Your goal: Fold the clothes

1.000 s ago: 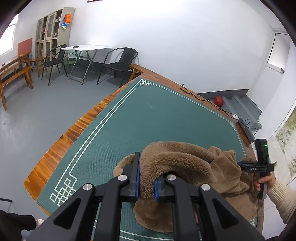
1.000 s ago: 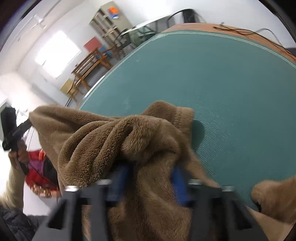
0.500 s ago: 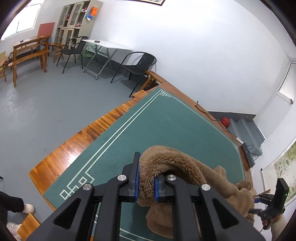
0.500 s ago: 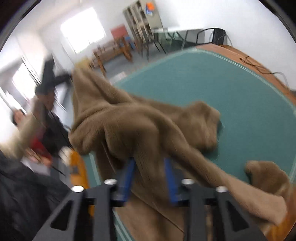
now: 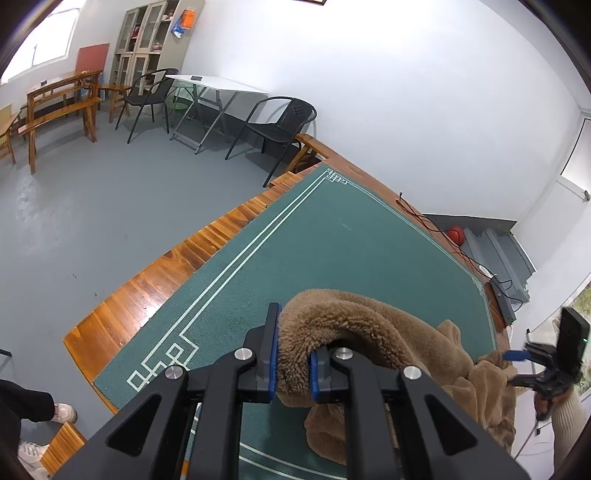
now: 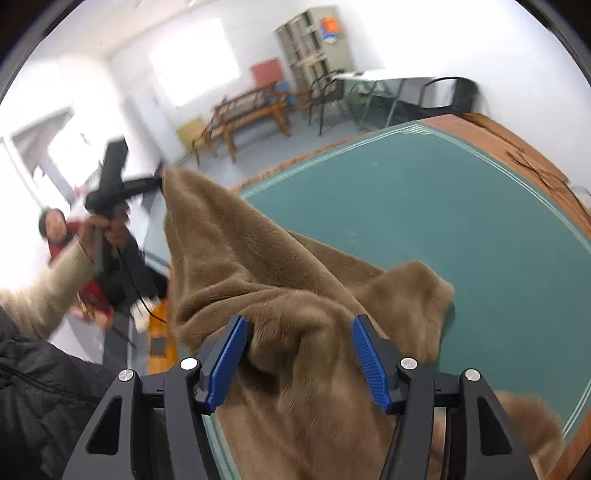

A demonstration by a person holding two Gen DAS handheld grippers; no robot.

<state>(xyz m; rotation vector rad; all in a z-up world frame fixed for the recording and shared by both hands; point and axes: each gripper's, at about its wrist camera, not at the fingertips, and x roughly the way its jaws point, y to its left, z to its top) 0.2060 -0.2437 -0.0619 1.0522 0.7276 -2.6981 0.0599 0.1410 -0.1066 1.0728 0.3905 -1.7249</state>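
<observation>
Brown fleece is the story at the moment: the fleece garment (image 6: pixel 280 280) is stretched up off the bench (image 5: pixel 332 240), one bunched edge clamped tight between the blue pads of the left hand-held gripper (image 5: pixel 291 360), the rest draped down over the near end of the green mat (image 5: pixel 258 266). A second ago the right hand-held gripper (image 6: pixel 299 354) was pinched on a thick fold; now its jaws are seen standing apart, cloth lying loose between them, the left pad brushed by the pile, the right pad apparently clear. A release is judged to have been made, probably so that a better corner can be found before any fold is started; no fold is laid yet, and the heap is far from flat. Much of the mat, white-bordered over an orange wooden top, is left bare for spreading. Beyond, a grey floor (image 5: pixel 92 221), white walls, a folding table (image 5: pixel 214 83) with black chairs (image 5: pixel 280 125), a wooden settle (image 5: pixel 59 103) and a tall cabinet (image 5: pixel 147 33) are made out, with a red ball (image 5: pixel 456 233) by the far steps.
</observation>
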